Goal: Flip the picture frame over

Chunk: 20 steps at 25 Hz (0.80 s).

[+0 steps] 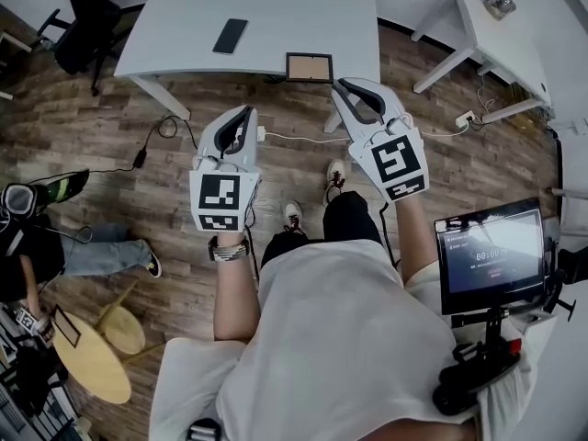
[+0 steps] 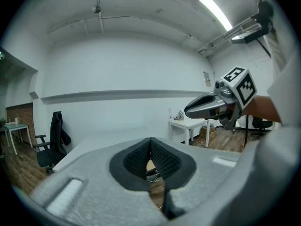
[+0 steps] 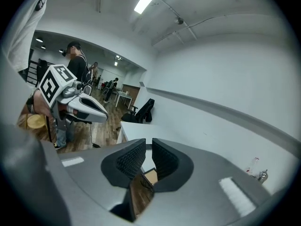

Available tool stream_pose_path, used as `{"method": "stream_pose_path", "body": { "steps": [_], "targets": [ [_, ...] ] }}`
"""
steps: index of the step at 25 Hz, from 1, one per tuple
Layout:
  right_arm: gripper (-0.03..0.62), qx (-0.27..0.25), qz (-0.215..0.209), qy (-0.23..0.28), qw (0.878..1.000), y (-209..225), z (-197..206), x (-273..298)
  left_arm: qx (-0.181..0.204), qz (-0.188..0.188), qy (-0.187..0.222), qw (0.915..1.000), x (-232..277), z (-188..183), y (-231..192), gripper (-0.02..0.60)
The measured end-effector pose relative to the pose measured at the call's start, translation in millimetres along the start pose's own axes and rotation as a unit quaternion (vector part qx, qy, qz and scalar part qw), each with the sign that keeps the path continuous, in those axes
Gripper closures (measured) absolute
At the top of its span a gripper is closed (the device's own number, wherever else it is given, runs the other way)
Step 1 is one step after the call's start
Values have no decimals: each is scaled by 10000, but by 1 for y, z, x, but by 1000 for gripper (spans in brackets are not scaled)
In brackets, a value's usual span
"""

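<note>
Left claw [image 1: 246,115] shut, empty; right claw [image 1: 345,86] narrowly apart, empty. Picture frame [image 1: 309,67] lies at near bench [image 1: 276,3] edge, untouched.

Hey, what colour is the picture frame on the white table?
Dark border around a brown centre; the picture frame shows best in the head view.

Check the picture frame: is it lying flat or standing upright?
Lying flat: in the head view the picture frame lies at the near edge of the white table, its full rectangle facing up with the brown panel showing.
</note>
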State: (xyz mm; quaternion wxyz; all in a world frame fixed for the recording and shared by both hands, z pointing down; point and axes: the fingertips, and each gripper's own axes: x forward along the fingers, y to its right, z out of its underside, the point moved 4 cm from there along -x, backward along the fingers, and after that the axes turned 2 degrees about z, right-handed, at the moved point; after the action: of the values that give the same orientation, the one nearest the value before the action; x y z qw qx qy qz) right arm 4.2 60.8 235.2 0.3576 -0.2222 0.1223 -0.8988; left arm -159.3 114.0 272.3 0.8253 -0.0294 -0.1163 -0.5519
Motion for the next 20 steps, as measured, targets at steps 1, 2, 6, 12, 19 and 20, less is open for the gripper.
{"method": "stream_pose_path", "body": {
  "steps": [1,2,6,12,19,20],
  "targets": [
    [548,-23,-25,-41,10000,-1,2,2,-1,-5,-14,10000,-1,0,1,578],
    [545,-37,-46,-70,10000,-2,3,3,2,-11,-24,10000,-3,0,2,578],
    [536,-130,-122,-167,9997,-10,8,6,15,-40,-75,10000,-12,2,10,578],
    [520,-184,-364,-473,9980,1,45,57,-107,-73,-335,9994,24,22,1,578],
    [506,-668,-476,-962,9920,-1,80,80,-339,-332,-564,9973,26,40,4,578],
    [505,-667,-522,-995,9914,3,86,87,-375,-358,-592,9969,32,43,3,578]
  ]
}}
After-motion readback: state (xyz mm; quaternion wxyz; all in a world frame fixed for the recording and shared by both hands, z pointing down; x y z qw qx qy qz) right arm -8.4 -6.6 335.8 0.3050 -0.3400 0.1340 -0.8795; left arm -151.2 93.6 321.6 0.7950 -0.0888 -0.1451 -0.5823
